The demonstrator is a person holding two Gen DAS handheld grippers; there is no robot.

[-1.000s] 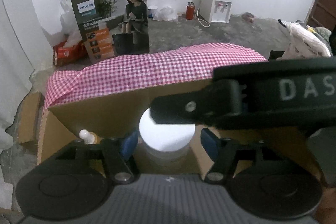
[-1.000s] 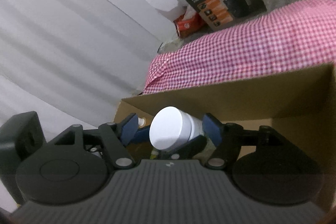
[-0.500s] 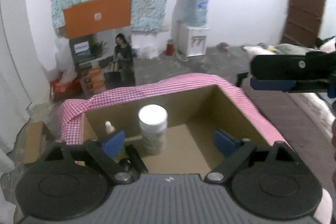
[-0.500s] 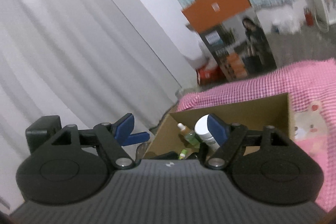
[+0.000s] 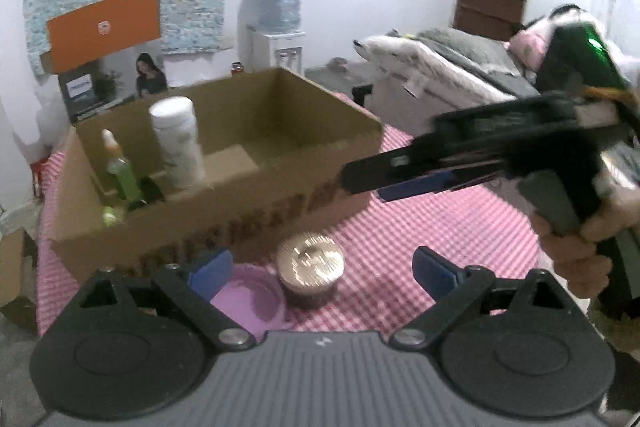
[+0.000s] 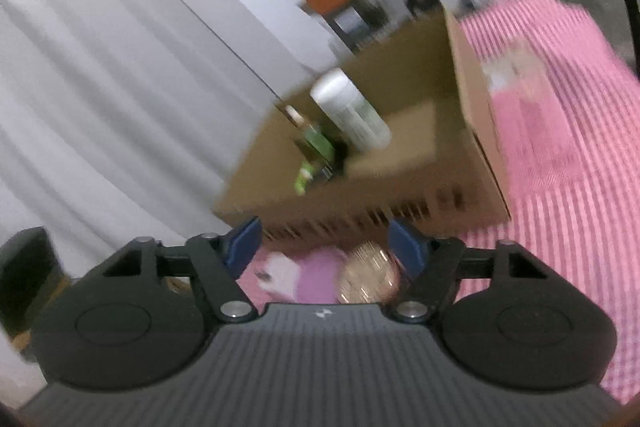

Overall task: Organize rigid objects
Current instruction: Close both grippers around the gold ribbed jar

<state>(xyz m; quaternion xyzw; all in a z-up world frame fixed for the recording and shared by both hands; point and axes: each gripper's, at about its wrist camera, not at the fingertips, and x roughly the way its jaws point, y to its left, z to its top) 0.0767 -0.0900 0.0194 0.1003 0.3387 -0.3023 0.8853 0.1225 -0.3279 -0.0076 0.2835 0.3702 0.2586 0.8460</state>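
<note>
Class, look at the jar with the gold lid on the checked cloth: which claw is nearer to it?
Left. The left claw brackets the gold-lidded jar, pads clear of it, opening; the right claw hangs above and beyond it.

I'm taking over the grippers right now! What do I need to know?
Left gripper: opening, nothing between its pads.
Right gripper: closing, nothing held.
Done: white bottle and green dropper bottle stand in the cardboard box.
Left: gold-lidded jar and a purple lid sit on the checked cloth in front of the box. The jar looks like the next pick.
</note>
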